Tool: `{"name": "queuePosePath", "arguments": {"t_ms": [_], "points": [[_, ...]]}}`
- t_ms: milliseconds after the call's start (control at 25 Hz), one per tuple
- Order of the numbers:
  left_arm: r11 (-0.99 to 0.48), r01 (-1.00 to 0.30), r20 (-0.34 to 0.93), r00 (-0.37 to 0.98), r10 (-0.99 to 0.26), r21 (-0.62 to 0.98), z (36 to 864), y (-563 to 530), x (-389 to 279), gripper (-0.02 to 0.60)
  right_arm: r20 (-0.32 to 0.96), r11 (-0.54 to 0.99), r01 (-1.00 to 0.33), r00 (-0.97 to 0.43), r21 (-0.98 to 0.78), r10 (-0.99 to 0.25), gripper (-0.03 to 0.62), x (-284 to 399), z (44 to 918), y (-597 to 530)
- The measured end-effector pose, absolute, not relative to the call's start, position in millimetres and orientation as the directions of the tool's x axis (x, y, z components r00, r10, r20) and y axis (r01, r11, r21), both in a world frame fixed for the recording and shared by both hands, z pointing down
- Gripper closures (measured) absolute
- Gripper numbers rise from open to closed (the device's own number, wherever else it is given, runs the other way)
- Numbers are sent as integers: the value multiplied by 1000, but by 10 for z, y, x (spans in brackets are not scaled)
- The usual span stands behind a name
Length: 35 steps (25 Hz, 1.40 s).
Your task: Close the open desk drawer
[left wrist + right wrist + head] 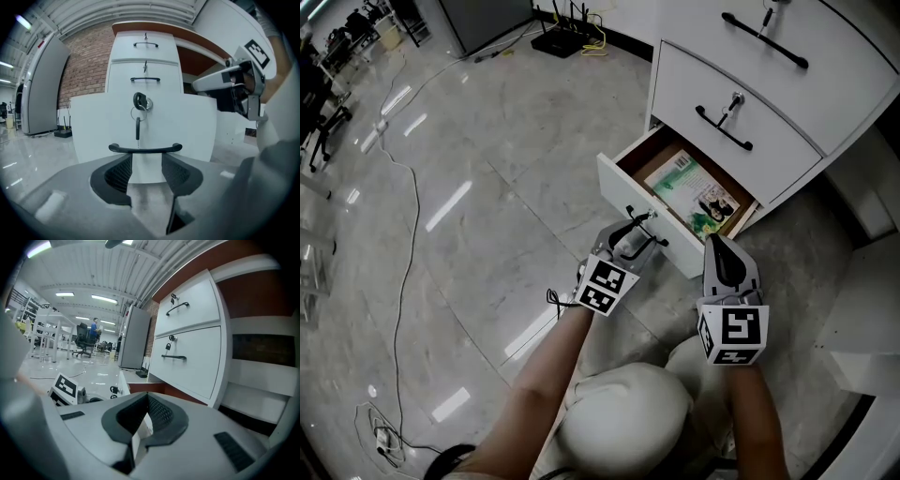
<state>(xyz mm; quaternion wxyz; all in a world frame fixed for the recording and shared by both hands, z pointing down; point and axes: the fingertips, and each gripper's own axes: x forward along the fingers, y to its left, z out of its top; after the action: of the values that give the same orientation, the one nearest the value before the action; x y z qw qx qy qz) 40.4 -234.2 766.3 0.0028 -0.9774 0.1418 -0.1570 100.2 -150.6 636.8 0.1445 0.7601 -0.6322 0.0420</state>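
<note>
White bottom desk drawer [617, 185] stands pulled out, with a green-covered book [694, 192] inside. My left gripper [635, 236] is spread and squared to the front panel, just under the black bar handle [145, 149], probably to push. My right gripper [719, 246] is pressed together and empty, beside the drawer's corner.

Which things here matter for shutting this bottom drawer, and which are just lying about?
For the job:
- open white bottom drawer
- its black bar handle
- left gripper, jaws open, facing the handle

Lying about:
- green-covered book inside the drawer
- black router-like box with antennas on the floor
- thin floor cable
- two closed upper drawers
- right gripper, shut, empty
</note>
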Motion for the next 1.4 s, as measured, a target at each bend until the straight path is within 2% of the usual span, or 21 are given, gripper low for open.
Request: {"name": "queuePosePath", "arguments": {"t_ms": [560, 1400], "points": [[-961, -273, 321, 908, -270, -35, 7685, -2365, 500, 388, 236, -204, -966, 238, 158, -942, 583, 1216, 6355, -1393], [-962, -271, 352, 898, -263, -27, 7682, -2587, 1225, 388, 219, -193, -966, 229, 174, -949, 583, 1370, 6429, -1567]]}}
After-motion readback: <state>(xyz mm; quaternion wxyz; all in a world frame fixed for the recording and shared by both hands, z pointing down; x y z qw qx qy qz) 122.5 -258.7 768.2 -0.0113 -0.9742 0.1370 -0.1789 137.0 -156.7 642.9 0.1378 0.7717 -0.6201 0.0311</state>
